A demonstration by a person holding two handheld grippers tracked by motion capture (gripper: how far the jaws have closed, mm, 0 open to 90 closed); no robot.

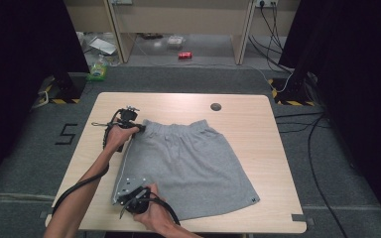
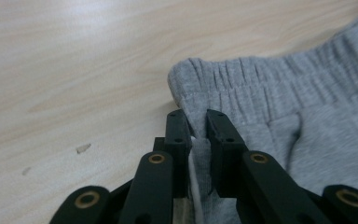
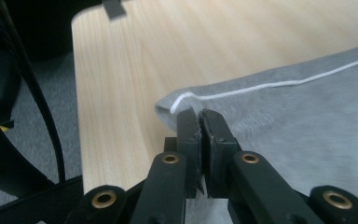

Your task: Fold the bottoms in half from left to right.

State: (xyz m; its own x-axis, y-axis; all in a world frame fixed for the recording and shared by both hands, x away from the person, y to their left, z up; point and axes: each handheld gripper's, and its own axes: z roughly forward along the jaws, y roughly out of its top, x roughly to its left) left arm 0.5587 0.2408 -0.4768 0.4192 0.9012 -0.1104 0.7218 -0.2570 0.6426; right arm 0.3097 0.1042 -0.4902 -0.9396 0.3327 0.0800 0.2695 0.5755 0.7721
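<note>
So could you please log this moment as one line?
left tongs: shut on shorts waistband corner | right tongs: shut on hem corner | shorts flat on table

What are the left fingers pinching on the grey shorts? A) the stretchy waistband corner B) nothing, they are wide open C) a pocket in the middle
A: in the left gripper view the left fingers pinch the grey shorts just below the gathered waistband corner.

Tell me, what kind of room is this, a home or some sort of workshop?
Probably a lab or recording studio, not a home: a lone wooden table bearing grey shorts stands between black curtains, with loose cables and hazard-striped stand feet on grey carpet.
</note>
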